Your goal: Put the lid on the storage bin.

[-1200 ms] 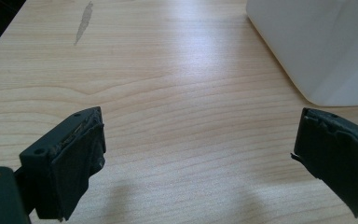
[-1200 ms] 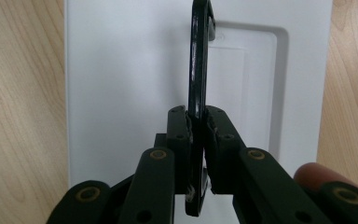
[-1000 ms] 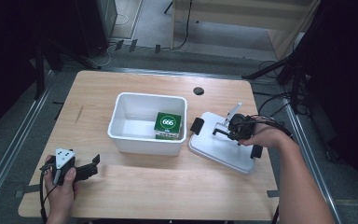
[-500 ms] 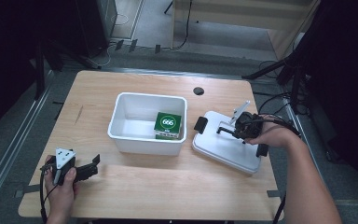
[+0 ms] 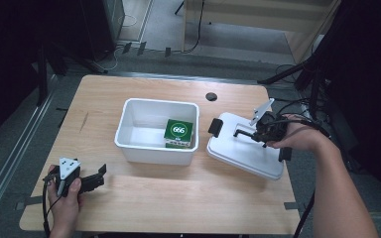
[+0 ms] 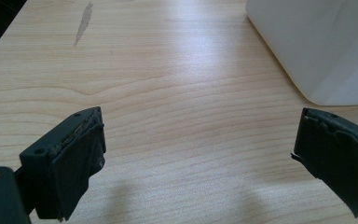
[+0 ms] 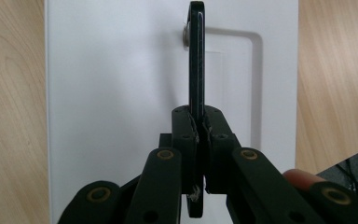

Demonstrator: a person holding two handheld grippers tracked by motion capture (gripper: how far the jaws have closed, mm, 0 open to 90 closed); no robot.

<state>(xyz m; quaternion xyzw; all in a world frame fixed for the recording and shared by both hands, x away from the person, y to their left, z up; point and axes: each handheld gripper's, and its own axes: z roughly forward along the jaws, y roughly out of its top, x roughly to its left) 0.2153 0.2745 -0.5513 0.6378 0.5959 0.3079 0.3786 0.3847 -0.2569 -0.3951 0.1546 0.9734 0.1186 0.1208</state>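
Left gripper (image 6: 198, 154) agape — right gripper (image 7: 199, 140) clamped

The claw (image 7: 199, 126) pinches the white lid's (image 7: 121, 93) thin black handle (image 7: 196, 60).

The high view looks down on the table (image 5: 144, 198); both tool views sit close above it.

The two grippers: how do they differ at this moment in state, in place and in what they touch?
The left gripper is open, its jaws wide apart with bare wood between them; the right gripper is shut on the lid's black handle. The left gripper sits at the table's near left corner, away from the white bin; the right gripper is over the white lid, right of the bin. Both are black and hand-held.
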